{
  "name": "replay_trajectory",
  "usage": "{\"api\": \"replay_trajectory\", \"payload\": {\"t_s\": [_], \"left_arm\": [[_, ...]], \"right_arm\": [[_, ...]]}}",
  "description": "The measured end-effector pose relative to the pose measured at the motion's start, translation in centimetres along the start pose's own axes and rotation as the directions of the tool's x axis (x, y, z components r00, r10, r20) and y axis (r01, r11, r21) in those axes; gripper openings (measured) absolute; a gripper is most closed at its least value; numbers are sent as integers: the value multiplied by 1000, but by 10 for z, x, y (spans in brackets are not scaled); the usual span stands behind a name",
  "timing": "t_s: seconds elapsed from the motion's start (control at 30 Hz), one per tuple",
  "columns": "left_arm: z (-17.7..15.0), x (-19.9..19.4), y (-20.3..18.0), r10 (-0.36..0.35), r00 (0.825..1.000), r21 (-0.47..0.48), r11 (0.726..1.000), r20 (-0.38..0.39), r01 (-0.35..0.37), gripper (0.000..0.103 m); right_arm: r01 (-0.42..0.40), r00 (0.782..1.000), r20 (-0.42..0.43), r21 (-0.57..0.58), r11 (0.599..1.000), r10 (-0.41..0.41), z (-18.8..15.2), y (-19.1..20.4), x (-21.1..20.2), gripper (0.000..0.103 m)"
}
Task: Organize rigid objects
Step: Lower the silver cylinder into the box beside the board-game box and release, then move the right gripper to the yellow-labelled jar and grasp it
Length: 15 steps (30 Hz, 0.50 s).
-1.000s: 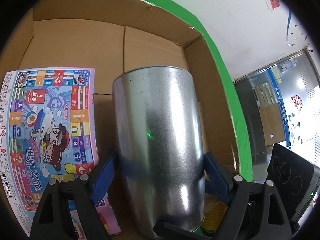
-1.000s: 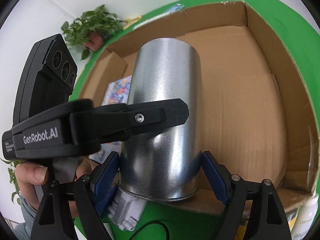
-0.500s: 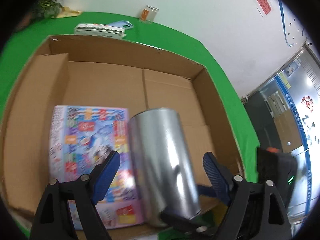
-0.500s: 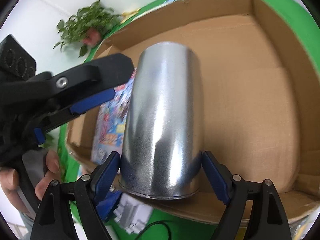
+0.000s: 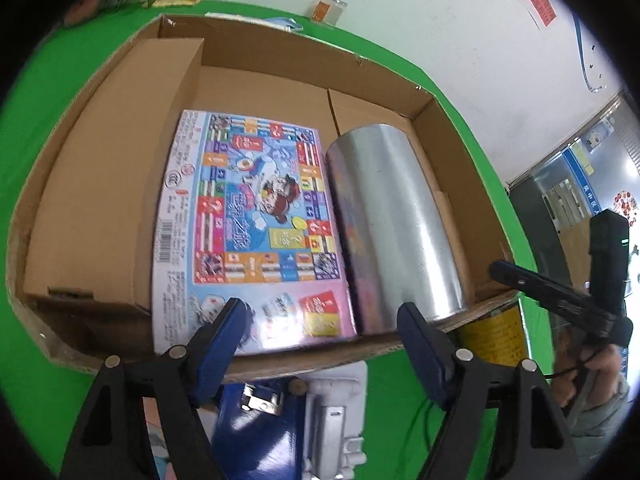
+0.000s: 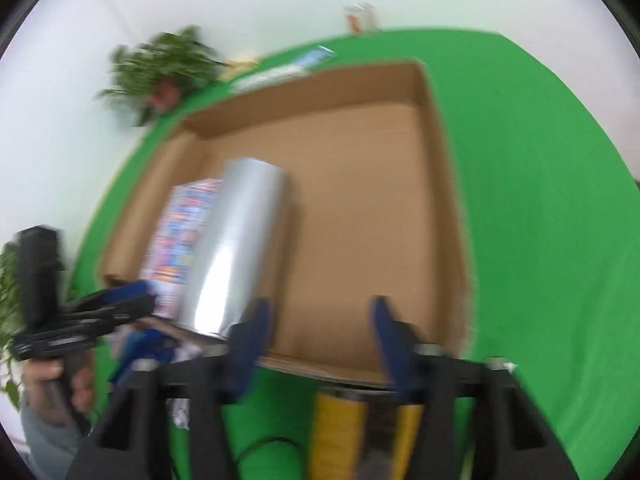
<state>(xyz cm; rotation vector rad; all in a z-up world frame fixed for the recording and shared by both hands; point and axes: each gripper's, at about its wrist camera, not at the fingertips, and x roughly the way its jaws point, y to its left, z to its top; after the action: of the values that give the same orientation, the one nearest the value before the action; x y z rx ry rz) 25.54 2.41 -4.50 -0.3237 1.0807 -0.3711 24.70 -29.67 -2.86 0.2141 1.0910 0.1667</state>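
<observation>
A shiny metal can lies lengthwise in the open cardboard box, right beside a colourful board game box that lies flat on the floor. My left gripper hovers at the box's near wall, its jaws closing with nothing between them. The blurred right wrist view shows the can left of centre and the game box beyond it. My right gripper is over the near wall of the cardboard box, to the right of the can. Its jaws are closing, still apart and empty.
A blue and white toy lies on the green table in front of the box, under my left gripper. A yellow can stands outside the near right corner. A potted plant and a glass jar stand at the far edge.
Both grippers had the metal can between their jaws. They have pulled back and away, and the can now rests free in the box. The right jaws have narrowed.
</observation>
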Motion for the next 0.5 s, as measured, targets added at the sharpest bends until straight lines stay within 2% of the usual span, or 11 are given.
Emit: {"api": "replay_trajectory", "payload": {"t_s": [0.1,0.2,0.23,0.3,0.33,0.37,0.4,0.5], "left_arm": [[-2,3,-4,11,1000,-12,1000,2,-11,76],[-1,1,-6,11,1000,-21,1000,14,-11,76],[-2,-1,-6,8,1000,-19,1000,18,-7,76],[-5,-3,-6,4,1000,-11,1000,22,-4,76],[-6,-3,-6,6,1000,-5,1000,21,-6,76],[-7,-3,-5,7,1000,-3,1000,18,-7,76],[-7,-3,-4,5,1000,-16,1000,12,-5,76],[-6,-5,0,0,1000,-49,999,5,1,76]], "right_arm": [[65,998,-2,1,998,-65,-4,-12,10,13],[45,999,20,10,999,-45,-3,-10,6,13],[29,999,37,14,999,-30,-4,-9,-1,17],[8,996,93,-15,1000,-6,-11,-2,-21,36],[13,992,125,-28,1000,-9,-15,0,-33,61],[19,988,153,-32,999,-14,-20,0,-44,78],[20,983,181,-34,999,-14,-26,1,-56,79],[14,984,179,-18,1000,-10,-43,-6,-76,78]]}}
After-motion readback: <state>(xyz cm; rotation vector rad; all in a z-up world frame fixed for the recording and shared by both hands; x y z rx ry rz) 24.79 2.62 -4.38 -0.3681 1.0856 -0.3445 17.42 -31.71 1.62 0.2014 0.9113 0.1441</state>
